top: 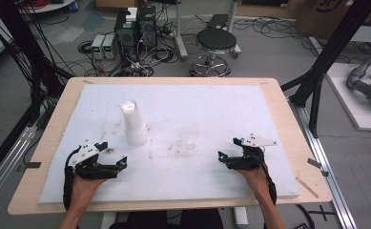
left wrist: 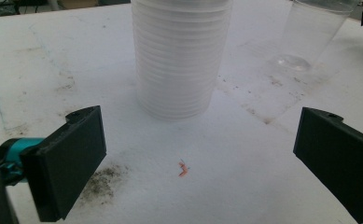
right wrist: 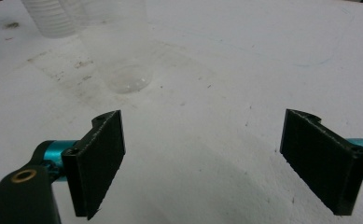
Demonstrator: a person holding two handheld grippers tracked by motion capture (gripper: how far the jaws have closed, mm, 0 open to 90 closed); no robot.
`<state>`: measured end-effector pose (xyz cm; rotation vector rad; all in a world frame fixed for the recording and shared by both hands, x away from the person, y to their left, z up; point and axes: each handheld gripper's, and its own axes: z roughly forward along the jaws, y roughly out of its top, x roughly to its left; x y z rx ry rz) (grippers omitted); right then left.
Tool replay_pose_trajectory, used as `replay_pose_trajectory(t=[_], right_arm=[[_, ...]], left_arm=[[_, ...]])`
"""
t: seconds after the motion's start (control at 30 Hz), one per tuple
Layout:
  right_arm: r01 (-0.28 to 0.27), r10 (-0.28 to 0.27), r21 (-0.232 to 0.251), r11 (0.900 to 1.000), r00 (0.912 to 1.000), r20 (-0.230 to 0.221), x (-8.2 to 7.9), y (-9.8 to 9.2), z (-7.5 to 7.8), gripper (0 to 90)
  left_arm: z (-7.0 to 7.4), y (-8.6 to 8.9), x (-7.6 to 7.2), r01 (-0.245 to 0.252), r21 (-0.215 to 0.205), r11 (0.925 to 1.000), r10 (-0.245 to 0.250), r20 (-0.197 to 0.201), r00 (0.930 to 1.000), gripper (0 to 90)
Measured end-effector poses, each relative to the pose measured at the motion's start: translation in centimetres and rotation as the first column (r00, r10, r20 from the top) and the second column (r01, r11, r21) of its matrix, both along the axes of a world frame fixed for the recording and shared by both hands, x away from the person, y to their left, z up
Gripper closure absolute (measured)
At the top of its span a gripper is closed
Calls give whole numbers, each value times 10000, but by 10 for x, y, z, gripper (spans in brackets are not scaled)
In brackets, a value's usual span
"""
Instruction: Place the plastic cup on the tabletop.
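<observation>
A tall stack of translucent white cups (top: 134, 124) stands upright on the white foam board (top: 211, 109), left of centre. A single clear cup (top: 189, 136) stands to its right. My left gripper (top: 113, 153) rests near the board's front left, open and holding nothing, short of the stack. In the left gripper view the stack (left wrist: 177, 60) rises beyond the wide-apart jaws of my left gripper (left wrist: 200, 158), with the clear cup (left wrist: 310, 32) at the upper right. My right gripper (top: 227, 149) is open and holding nothing, right of the clear cup. In the right gripper view the clear cup (right wrist: 118, 51) stands ahead and left of my right gripper (right wrist: 202, 158).
The board lies on a wooden table (top: 293, 143). Dirt smudges and a small red scrap (left wrist: 184, 169) mark the board between the left jaws. Beyond the table are a stool (top: 215, 45), computer boxes (top: 135, 31) and cables on the floor.
</observation>
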<state>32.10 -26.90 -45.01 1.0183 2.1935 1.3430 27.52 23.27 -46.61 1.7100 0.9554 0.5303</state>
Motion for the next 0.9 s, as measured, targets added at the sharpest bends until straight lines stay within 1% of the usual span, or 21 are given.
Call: replay_pose_trajectory(t=[0.03, 0.13, 0.27, 0.4, 0.53, 0.63, 0.83, 0.9], right_arm=[[36, -36, -34, 10000, 9999, 94, 0, -1, 0, 136], [88, -88, -7, 10000, 10000, 43, 0, -2, -1, 137], [222, -222, -15, 9998, 9996, 193, -1, -3, -2, 138], [300, -301, 75, 9995, 9994, 182, -2, -3, -2, 138], [331, -331, 35, 9994, 9993, 168, -2, -2, -3, 138], [314, -310, -93, 9995, 9989, 348, -3, -2, -3, 138], [416, -422, 172, 9990, 9985, 347, -4, -4, -3, 138], [442, -449, 187, 9988, 9982, 395, -3, -5, -3, 138]], left_arm=[[0, 0, 0, -28, -7, 10000, 28, 5, 10000, 24], [0, 0, 0, -60, -16, 10000, 60, 28, 10000, 23], [0, 0, -1, -67, -26, 10000, 67, 132, 9999, 23], [0, 0, -1, -56, -45, 10000, 56, 153, 9999, 24], [0, 0, -1, -28, -69, 10000, 29, 148, 9999, 24], [0, 1, -1, 37, -165, 9999, -35, 108, 9999, 23], [0, 2, -1, 62, -266, 9996, -59, 122, 9999, 23], [0, 3, -1, 107, -353, 9993, -102, 148, 9998, 23]])
